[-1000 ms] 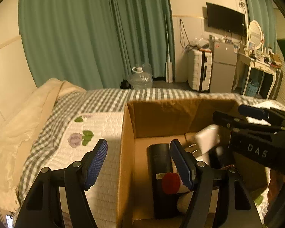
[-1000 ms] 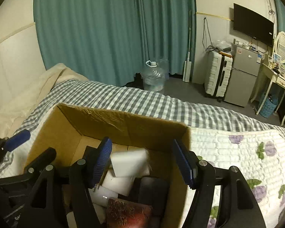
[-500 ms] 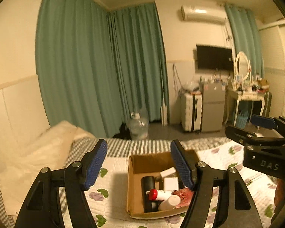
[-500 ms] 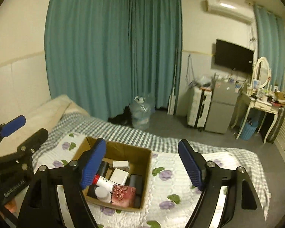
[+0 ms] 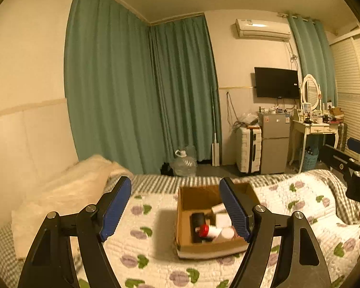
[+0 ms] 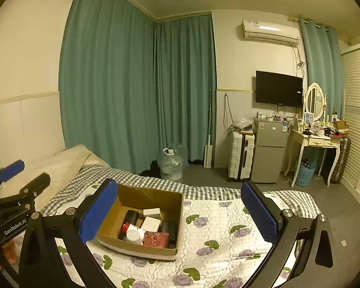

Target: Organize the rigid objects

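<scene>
A brown cardboard box (image 5: 204,247) (image 6: 136,252) stands open on the floral quilt. Inside lie a black cylinder (image 5: 197,218), a red-capped white bottle (image 5: 204,229), white boxes (image 6: 151,223) and a red patterned packet (image 6: 156,238). My left gripper (image 5: 175,192) hangs back from and above the box. Its jaws are opening, with nothing between them. My right gripper (image 6: 178,189) is also pulled back above the box, jaws opening wide and empty. Each gripper shows at the edge of the other's view: the right gripper (image 5: 348,163) and the left gripper (image 6: 12,192).
The bed's quilt (image 6: 228,240) spreads to the right of the box, and a cream pillow (image 5: 67,187) lies to the left. Beyond the bed stand a water jug (image 6: 171,163), a white suitcase (image 6: 240,158), a small fridge (image 6: 268,151) and a dressing table (image 6: 316,141).
Both grippers have drawn back and up from inside the box, which now looks small and far. The right jaws have spread much wider, the left slightly.
</scene>
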Demonstrator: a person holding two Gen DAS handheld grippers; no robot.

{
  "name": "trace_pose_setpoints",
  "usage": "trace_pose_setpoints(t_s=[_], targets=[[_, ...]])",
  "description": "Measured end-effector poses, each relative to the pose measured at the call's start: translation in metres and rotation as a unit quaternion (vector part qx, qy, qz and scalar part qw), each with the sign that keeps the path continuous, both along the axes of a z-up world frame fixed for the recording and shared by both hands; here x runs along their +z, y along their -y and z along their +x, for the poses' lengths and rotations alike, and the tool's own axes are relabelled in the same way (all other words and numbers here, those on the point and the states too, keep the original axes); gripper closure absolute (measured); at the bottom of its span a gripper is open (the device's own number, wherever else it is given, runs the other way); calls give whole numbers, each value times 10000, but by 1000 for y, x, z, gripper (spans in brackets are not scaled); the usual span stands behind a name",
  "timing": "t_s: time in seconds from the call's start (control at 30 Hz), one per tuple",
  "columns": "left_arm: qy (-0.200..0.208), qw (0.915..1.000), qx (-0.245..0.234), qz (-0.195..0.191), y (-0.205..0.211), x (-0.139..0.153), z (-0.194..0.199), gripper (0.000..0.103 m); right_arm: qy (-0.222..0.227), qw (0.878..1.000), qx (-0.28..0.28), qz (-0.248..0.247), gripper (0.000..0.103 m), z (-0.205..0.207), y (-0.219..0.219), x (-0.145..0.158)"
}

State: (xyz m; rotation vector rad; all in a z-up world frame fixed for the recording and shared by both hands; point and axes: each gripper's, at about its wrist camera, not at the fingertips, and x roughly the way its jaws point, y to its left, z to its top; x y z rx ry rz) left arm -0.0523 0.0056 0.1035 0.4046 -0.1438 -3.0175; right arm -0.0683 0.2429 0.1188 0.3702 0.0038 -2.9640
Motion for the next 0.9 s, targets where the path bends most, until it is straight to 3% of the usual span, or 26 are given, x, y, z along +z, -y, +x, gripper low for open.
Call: trace_pose_setpoints(t_s=[0.13,0.33,0.53,0.9], targets=[[231,9996,43,169,7,-37,-3,24,89,9998,77,-176,0,-4,2,-34],[550,9984,91,83,9,-66,-14,24,521,9986,97,49,0,-25,18,-79],[693,9974,101,178,14,-76,-13,24,740,9972,72,51,0,-32,19,-96],[753,9968,27,271,13,-76,-12,24,854,9963,10,90,0,-36,19,-99]])
